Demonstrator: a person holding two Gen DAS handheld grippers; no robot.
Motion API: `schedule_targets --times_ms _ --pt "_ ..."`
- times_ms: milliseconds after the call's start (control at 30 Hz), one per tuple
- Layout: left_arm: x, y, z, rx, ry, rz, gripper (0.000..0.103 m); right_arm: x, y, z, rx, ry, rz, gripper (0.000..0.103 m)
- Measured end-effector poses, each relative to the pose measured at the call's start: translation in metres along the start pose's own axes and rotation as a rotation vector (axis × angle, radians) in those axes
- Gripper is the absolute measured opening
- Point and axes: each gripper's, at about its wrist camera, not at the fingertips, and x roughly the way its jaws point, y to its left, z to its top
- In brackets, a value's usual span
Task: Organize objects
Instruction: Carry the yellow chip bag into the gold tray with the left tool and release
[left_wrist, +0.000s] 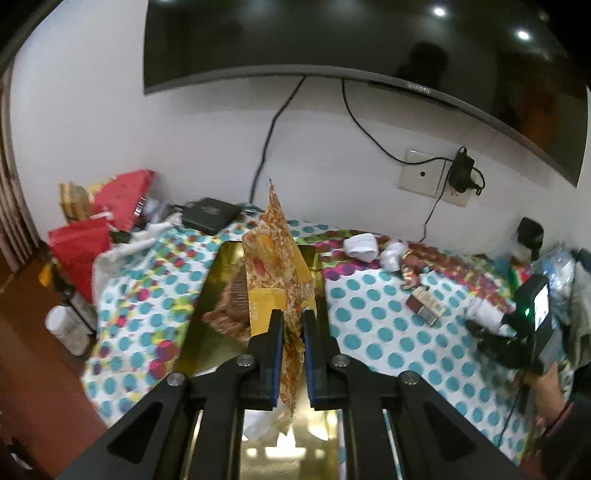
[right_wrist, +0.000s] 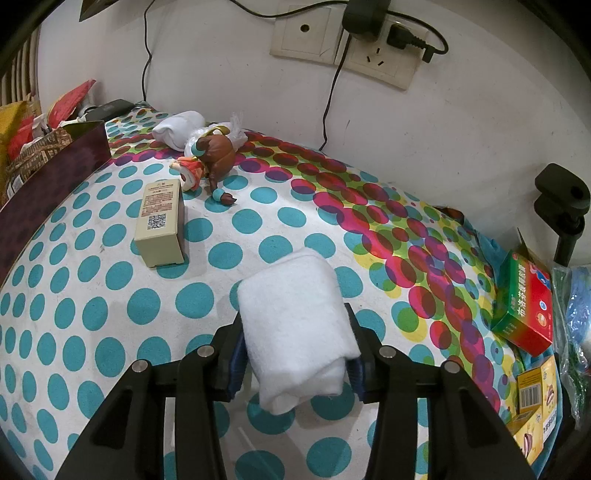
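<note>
**Sorting half done, both grippers loaded**

Left gripper (left_wrist: 293, 325) pinches a patterned packet (left_wrist: 275, 254) over the gold box (left_wrist: 221, 280), which already holds a brown packet (contents partly hidden). Right gripper (right_wrist: 295, 332) clamps a white rolled cloth (right_wrist: 299, 332) above the dotted tablecloth (right_wrist: 92, 295). Still loose: beige carton (right_wrist: 160, 221), doll (right_wrist: 207, 158), red-green box (right_wrist: 524, 306).

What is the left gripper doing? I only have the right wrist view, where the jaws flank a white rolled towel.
Observer: The left gripper has its jaws shut on a crinkled orange-and-brown patterned wrapper.
Operator: What is underneath it?
Observer: An open box with a shiny gold lining; the wrapper hangs over it.
Operator: Anything above the table?
Observer: A large dark wall-mounted television hangs over it.
</note>
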Motion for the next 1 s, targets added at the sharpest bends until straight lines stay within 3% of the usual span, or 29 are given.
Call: schedule_targets --times_ms 200,367,500,633,767,933,1000 --pt "0.029 -0.008 0.018 0.042 0.002 -0.001 0.010 0.000 0.001 0.000 0.002 0.001 0.001 0.043" --pt "0.052 0.002 0.028 0.013 0.035 0.023 0.010 0.000 0.002 0.000 0.009 0.002 0.008 0.044" --pt "0.055 0.010 0.024 0.001 0.036 0.053 0.014 0.001 0.002 0.000 0.010 0.002 0.008 0.044" --pt "0.067 0.020 0.009 -0.036 0.099 0.068 0.014 0.001 0.001 0.000 0.012 0.003 0.007 0.045" --pt "0.069 0.023 -0.001 -0.037 0.088 0.081 0.015 0.001 0.001 0.001 0.012 0.003 0.009 0.045" --pt "0.079 0.016 0.003 -0.014 0.104 0.083 0.025 0.001 0.000 0.001 0.010 0.003 0.007 0.045" --pt "0.076 0.011 0.003 0.007 0.076 0.085 0.029 0.001 0.000 0.001 0.010 0.003 0.008 0.045"
